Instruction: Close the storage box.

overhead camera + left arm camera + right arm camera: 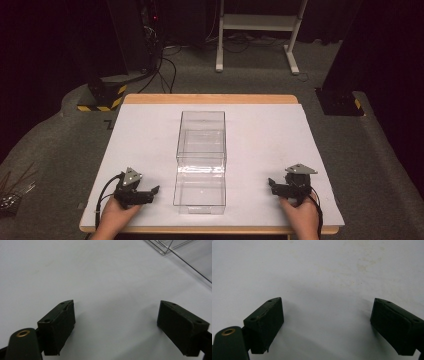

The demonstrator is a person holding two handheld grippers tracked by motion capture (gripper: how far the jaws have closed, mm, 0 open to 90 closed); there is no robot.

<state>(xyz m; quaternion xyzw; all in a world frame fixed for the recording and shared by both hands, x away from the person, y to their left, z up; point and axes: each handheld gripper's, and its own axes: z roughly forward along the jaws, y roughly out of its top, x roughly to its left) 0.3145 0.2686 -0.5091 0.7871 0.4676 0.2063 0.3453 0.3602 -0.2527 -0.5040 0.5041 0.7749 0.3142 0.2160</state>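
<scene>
Clear plastic box [201, 160] sits mid-table on the white table cover [260, 135], long axis running away from the person; what looks like a drawer section is drawn out toward the near edge (transparent walls make the seams hard to read). Nothing visible inside it.

Left gripper [150, 192] rests low at the near left, just beside the box's near end, not touching. Jaws wide apart, nothing between them; in the left gripper view a corner of the box [175, 250] shows at upper right.

Right gripper [272, 184] sits near right, further from the box, jaws likewise spread and empty over bare cover.

Judgement: start position, approach not yet begun. Next move likely calls for one gripper to steady the box shell while the other closes on the thin drawer front, a slippery, narrow hold.
</scene>
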